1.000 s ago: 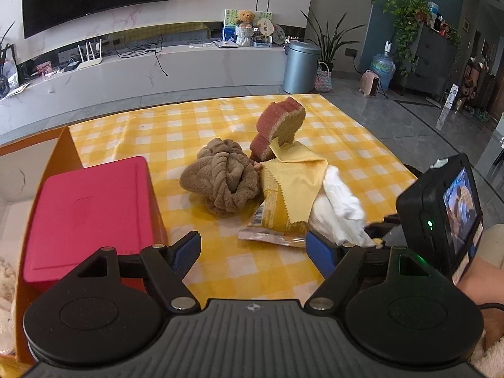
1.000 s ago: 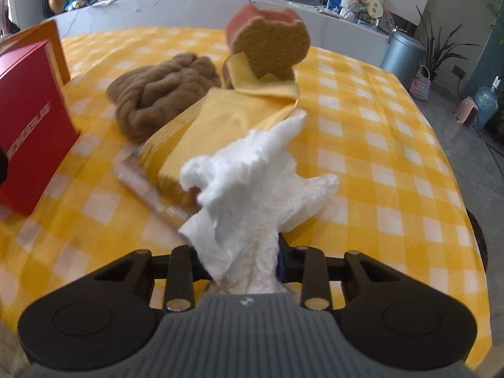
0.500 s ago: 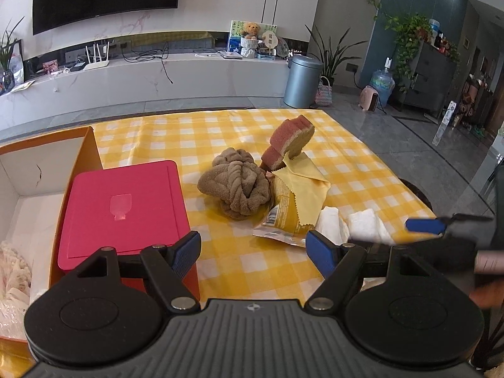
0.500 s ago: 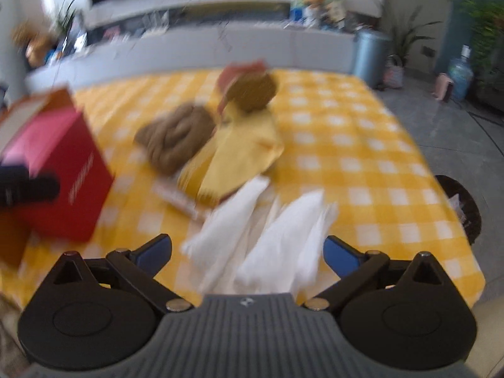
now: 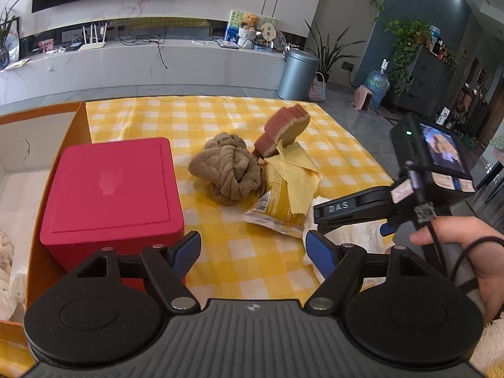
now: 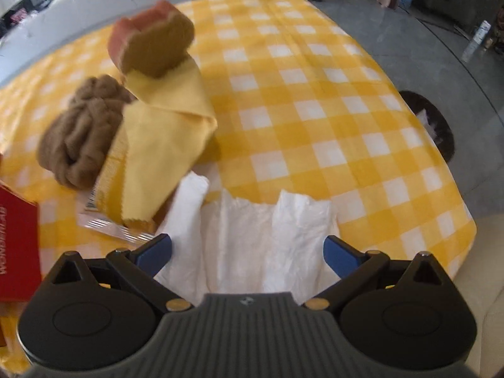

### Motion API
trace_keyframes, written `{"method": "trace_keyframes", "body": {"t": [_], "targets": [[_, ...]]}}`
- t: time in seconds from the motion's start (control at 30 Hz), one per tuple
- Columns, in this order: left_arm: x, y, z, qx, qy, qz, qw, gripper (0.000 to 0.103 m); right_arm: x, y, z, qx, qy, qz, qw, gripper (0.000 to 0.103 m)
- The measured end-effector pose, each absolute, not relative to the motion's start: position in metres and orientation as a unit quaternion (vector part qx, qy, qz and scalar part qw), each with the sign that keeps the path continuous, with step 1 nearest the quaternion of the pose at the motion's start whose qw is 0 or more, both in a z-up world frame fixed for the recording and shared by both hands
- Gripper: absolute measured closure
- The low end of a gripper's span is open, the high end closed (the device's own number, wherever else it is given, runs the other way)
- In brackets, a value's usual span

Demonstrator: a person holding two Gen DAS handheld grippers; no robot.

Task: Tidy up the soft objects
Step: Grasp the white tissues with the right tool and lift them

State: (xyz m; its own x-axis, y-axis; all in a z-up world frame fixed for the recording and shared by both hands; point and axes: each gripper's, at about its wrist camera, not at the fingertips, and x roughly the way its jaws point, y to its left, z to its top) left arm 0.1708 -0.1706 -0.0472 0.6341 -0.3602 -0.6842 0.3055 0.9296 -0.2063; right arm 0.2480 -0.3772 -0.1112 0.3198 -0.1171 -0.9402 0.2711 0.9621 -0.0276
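- The right gripper (image 6: 247,252) has just let its jaws spread wide; the white tissue (image 6: 252,236) lies flat on the table (image 6: 330,110) between them, unpinched.
- The left gripper (image 5: 253,252) hangs wide apart, empty, beside the red box (image 5: 110,189).
- The brown towel (image 5: 228,167), yellow cloth (image 5: 296,173), sponge (image 5: 283,129) and snack packet (image 5: 277,208) lie heaped together, unsorted.
- Most of the tidying looks undone.

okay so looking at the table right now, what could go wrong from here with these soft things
The white tissue lies loose near the table edge under the open right gripper; a careless pass could sweep it off. The sponge leans tilted on the yellow cloth, so tugging that cloth may topple it.
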Motion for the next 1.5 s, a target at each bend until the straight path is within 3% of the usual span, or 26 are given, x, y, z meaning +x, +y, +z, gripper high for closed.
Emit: {"method": "trace_keyframes", "body": {"t": [0.3, 0.6, 0.67, 0.73, 0.87, 0.93, 1.03, 1.33, 1.5], "targets": [[0.169, -0.171, -0.052, -0.032, 0.391, -0.186, 0.901, 0.014, 0.252, -0.389, -0.141, 0.090, 0.606, -0.117, 0.781, 0.002], [0.163, -0.182, -0.055, -0.016, 0.389, -0.200, 0.899, 0.014, 0.241, -0.394, -0.141, 0.088, 0.574, -0.092, 0.809, 0.004], [0.161, -0.184, -0.055, -0.010, 0.387, -0.203, 0.899, 0.014, 0.236, -0.394, -0.136, 0.087, 0.571, -0.089, 0.811, 0.013], [0.161, -0.187, -0.055, -0.003, 0.386, -0.203, 0.900, 0.014, 0.229, -0.392, -0.132, 0.087, 0.562, -0.082, 0.818, 0.032], [0.162, -0.188, -0.056, -0.005, 0.384, -0.193, 0.903, 0.014, 0.224, -0.392, -0.129, 0.087, 0.551, -0.067, 0.827, 0.055], [0.165, -0.191, -0.056, -0.010, 0.385, -0.189, 0.903, 0.014, 0.221, -0.395, -0.126, 0.097, 0.545, -0.062, 0.830, 0.072], [0.169, -0.193, -0.055, -0.018, 0.380, -0.185, 0.906, 0.014, 0.217, -0.398, -0.120, 0.105, 0.528, -0.053, 0.841, 0.078], [0.194, -0.226, -0.048, -0.035, 0.357, -0.163, 0.919, 0.014, 0.207, -0.417, -0.098, 0.101, 0.476, -0.098, 0.868, 0.078], [0.214, -0.257, -0.055, -0.018, 0.355, -0.169, 0.919, 0.014, 0.190, -0.448, -0.083, 0.172, 0.417, -0.103, 0.886, 0.078]]}}
